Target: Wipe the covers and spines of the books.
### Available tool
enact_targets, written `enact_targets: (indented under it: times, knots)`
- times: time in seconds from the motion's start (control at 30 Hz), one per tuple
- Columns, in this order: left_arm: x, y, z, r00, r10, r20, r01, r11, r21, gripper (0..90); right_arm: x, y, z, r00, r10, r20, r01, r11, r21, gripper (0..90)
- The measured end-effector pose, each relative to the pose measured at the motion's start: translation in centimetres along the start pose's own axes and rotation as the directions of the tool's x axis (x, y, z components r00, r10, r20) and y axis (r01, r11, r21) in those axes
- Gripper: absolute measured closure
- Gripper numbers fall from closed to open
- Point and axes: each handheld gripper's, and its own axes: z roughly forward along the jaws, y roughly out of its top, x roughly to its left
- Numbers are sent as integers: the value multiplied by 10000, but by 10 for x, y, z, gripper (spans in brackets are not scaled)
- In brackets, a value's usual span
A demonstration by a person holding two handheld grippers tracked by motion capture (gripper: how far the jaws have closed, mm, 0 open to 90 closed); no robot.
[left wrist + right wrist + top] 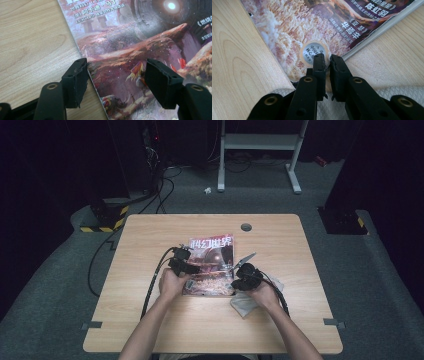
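1. A magazine [212, 265] lies flat near the middle of the wooden tabletop [150, 320], its title end pointing away from the person.
2. The left gripper [184, 261] rests over the magazine's left edge, held by the person's left hand [171, 282].
3. In the left gripper view its jaws stand wide apart and released: one sits at the magazine's [140, 37] spine edge, over bare tabletop [32, 42], the other over the cover art. Nothing is pinched between them.
4. The right gripper [239, 275] sits at the magazine's near right corner, held by the right hand [264, 295].
5. In the right gripper view its jaws are nearly clenched, with a thin gap between them, at the corner of the cover [312, 27], just beside a round silver sticker [314, 53]. Whether they pinch the cover's edge cannot be told.
6. A pale grey cloth [245, 304] lies on the tabletop under the right hand, touching the magazine's near right corner; in the right gripper view it [402, 88] spreads beneath the jaws.
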Motion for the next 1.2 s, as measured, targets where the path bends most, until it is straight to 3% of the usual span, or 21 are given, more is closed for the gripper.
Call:
enact_targets:
  times: [0.13, 0.2, 0.27, 0.33, 0.43, 0.47, 0.67, 0.7, 0.77, 0.83, 0.87, 0.93, 0.97, 1.0, 1.03, 1.07, 1.13, 1.2]
  knots:
    - [0, -1, 0, 10000, -85, -13, 85, 9999, -65, 350, 2, 0, 0, 9996, -186, 217, 186, 9998, 15, 788]
    - [1, -2, -1, 9998, -174, 32, 174, 9998, -79, 349, 5, 0, -2, 9984, -154, 541, 152, 9999, 29, 687]
    - [2, -5, -1, 9992, -340, 200, 342, 9993, -120, 343, 6, -2, -6, 9984, -129, 548, 130, 9999, -27, 641]
    - [3, -8, -4, 9997, -175, 141, 176, 9998, -69, 334, 6, -9, -14, 9964, -149, 839, 164, 9997, -167, 585]
    - [2, -10, -6, 9999, -78, 79, 78, 9999, -117, 336, 5, -16, -19, 9961, -14, 879, 31, 9998, -195, 561]
    - [2, -13, -7, 10000, 10, 86, -9, 9999, -148, 336, 4, -26, -22, 9940, -34, 1097, 36, 10000, -16, 557]
    - [3, -23, -12, 9997, 57, 232, -48, 9993, -361, 341, -1, -43, -23, 9916, -40, 1295, 22, 9999, 136, 631]
    - [3, -27, -14, 9995, 31, 318, -19, 9993, -371, 342, -3, -46, -26, 9866, -193, 1618, 155, 9996, 250, 707]
    - [4, -29, -16, 9995, 53, 303, -41, 9993, -381, 345, -4, -46, -27, 9850, -244, 1708, 201, 9994, 265, 732]
    - [3, -32, -17, 9991, 23, 423, -5, 9991, -414, 354, -14, -47, -28, 9733, -238, 2282, 177, 9994, 289, 779]
    - [3, -32, -17, 9991, 23, 423, -5, 9991, -414, 357, -14, -47, -28, 9733, -238, 2282, 177, 9994, 289, 779]
    - [2, -33, -18, 9989, 31, 474, -11, 9991, -414, 362, -30, -50, -28, 9687, 275, 2468, -262, 9996, -88, 801]
    - [1, -34, -18, 9987, 23, 504, -1, 9991, -429, 362, -30, -50, -28, 9687, 275, 2468, -262, 9996, -88, 801]
    - [0, -33, -18, 9986, 74, 514, -52, 9991, -422, 364, -42, -53, -29, 9611, 798, 2643, -707, 9965, -439, 807]
    - [-1, -33, -18, 9986, 85, 519, -63, 9991, -425, 364, -42, -53, -29, 9611, 798, 2643, -707, 9965, -439, 807]
    - [-3, -33, -18, 9987, 91, 505, -70, 9991, -411, 364, -51, -56, -30, 9534, 1134, 2796, -976, 9928, -701, 810]
    - [-3, -33, -18, 9988, 91, 486, -71, 9992, -403, 364, -54, -57, -30, 9505, 1173, 2876, -983, 9920, -797, 812]
    - [-4, -33, -18, 9991, 117, 412, -101, 9991, -401, 361, -60, -59, -31, 9430, 1568, 2936, -1314, 9858, -1045, 813]
